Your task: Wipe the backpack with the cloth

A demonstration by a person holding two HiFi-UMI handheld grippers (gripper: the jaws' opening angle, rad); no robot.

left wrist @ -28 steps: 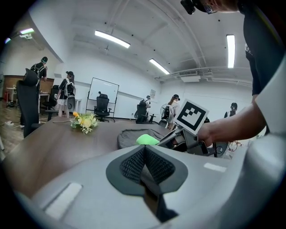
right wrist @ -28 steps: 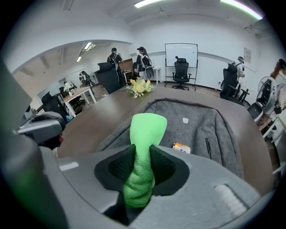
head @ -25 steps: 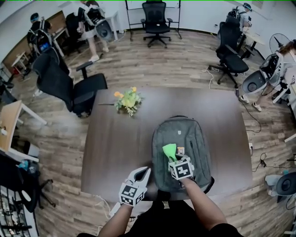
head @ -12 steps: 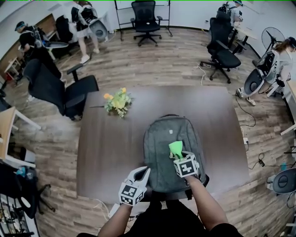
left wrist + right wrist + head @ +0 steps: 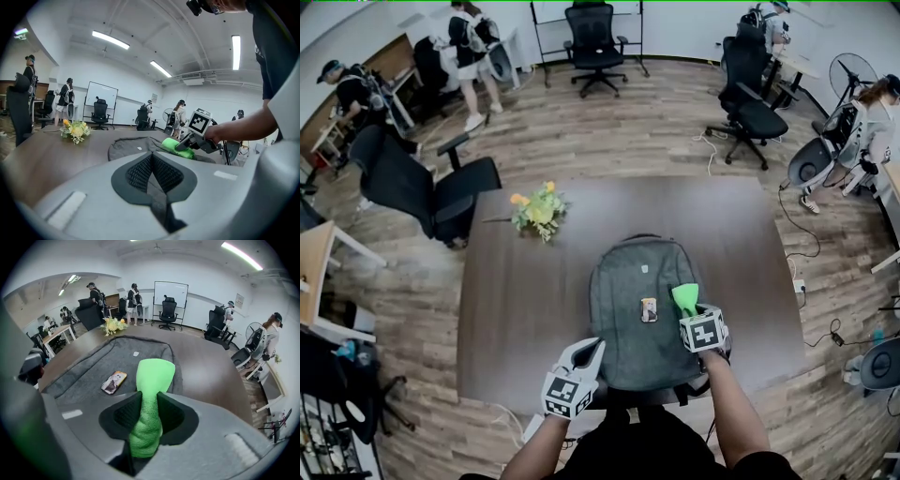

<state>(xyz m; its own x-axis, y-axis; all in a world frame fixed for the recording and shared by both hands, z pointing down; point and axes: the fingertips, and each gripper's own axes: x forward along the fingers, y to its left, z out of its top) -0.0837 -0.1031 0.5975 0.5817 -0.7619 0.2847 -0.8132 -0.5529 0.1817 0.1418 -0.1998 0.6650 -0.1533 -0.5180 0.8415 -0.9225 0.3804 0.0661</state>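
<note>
A grey backpack (image 5: 637, 281) lies flat on the dark table (image 5: 525, 291), with a small printed tag (image 5: 649, 309) on its front. My right gripper (image 5: 686, 302) is shut on a bright green cloth (image 5: 684, 298), whose free end rests on the backpack's right side. In the right gripper view the cloth (image 5: 152, 380) is pinched between the jaws over the backpack (image 5: 108, 364). My left gripper (image 5: 586, 354) hovers at the backpack's near left corner, shut with nothing in it. The left gripper view shows the backpack (image 5: 136, 146) and the cloth (image 5: 177, 146) beyond the closed jaws.
A bunch of yellow flowers (image 5: 537, 208) lies on the table's far left. Black office chairs (image 5: 431, 187) stand around the table, and people stand at the room's edges. The near table edge is right by my body.
My right gripper has carried the cloth to the right across the backpack, from its middle to its right side, uncovering the small tag. The left gripper has stayed where it was.
</note>
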